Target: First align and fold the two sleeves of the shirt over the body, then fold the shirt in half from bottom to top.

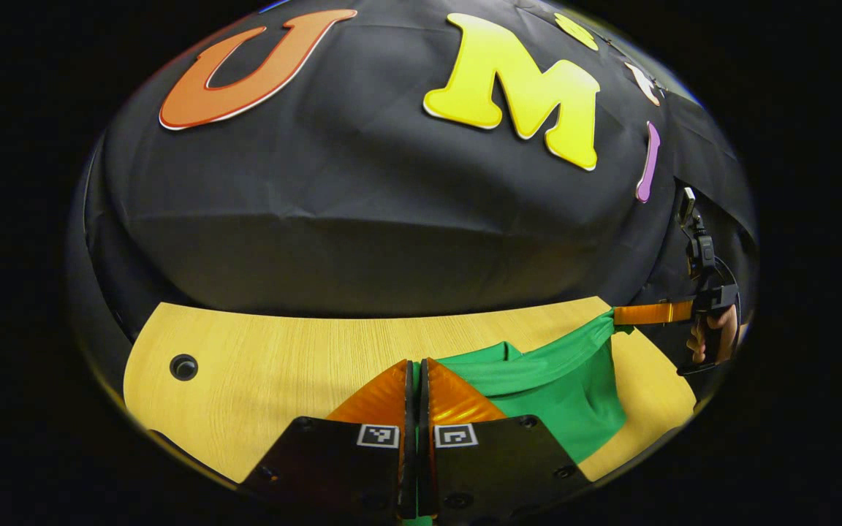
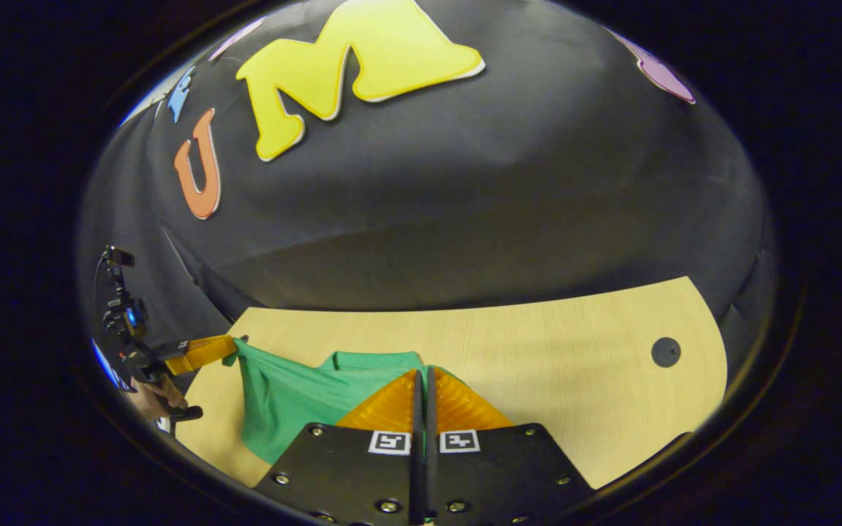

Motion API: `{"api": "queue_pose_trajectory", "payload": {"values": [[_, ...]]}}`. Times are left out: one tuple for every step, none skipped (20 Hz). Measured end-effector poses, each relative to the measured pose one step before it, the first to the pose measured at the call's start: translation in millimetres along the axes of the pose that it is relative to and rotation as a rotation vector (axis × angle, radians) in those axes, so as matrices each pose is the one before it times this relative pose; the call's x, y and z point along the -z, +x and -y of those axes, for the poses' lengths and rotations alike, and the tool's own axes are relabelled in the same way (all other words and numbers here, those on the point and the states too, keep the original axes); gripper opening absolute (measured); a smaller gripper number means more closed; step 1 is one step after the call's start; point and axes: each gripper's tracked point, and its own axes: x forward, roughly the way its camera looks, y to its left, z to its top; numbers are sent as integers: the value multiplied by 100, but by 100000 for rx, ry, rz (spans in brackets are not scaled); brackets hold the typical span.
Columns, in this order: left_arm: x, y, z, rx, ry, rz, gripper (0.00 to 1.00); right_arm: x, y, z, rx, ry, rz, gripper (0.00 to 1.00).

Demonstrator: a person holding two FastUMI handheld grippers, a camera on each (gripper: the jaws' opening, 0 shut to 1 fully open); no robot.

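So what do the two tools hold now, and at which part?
Both hold the green shirt by its edge: left tool, right tool, each shut on the cloth, which hangs stretched between them.

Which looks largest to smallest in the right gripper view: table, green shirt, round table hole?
1. table
2. green shirt, partly hidden behind the right tongs
3. round table hole
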Motion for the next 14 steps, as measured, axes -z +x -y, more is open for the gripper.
{"api": "queue_pose_trajectory", "payload": {"values": [[256, 678, -298, -1396, 278, 185, 4, 280, 993, 384, 1698, -1033, -167, 0], [305, 661, -610, -2580, 432, 295, 4, 181, 806, 331, 2027, -1783, 110, 0], [392, 490, -657, -2889, 707, -353, 4, 257, 855, 513, 2805, -1678, -8, 1], [503, 504, -548, -2444, 355, -582, 5, 120, 664, 355, 2603, -1133, 195, 1], [851, 603, -420, -1628, 225, -1332, 6, 72, 651, 290, 2148, -886, -207, 1], [542, 462, -331, -1866, 272, -1258, 8, 310, 578, 155, 1992, -693, -379, 2], [476, 249, -450, -1899, 124, -935, 13, 114, 482, 547, 2842, -1133, -319, 4], [545, 313, -96, -225, -306, -1197, 15, 208, 227, 61, 756, -174, -72, 7], [516, 126, -236, -1153, 1074, -1490, 25, 221, 198, -18, 305, 810, -379, 12], [127, -12, -445, -2455, 1256, -609, 44, 311, 120, 167, 673, 1115, -495, 24], [-139, 102, -72, -789, -742, 348, 64, -5, -76, 78, 739, 1044, 125, 27], [-158, -328, 259, 1130, -2157, 191, 64, -214, -244, 152, 1427, -52, 375, 34], [-187, -472, -163, -895, -1680, 498, 69, -308, -400, 54, 315, -578, 936, 34], [-589, -427, -84, -797, -1038, 321, 84, -553, -805, -249, -709, -379, 1621, 55]]}}
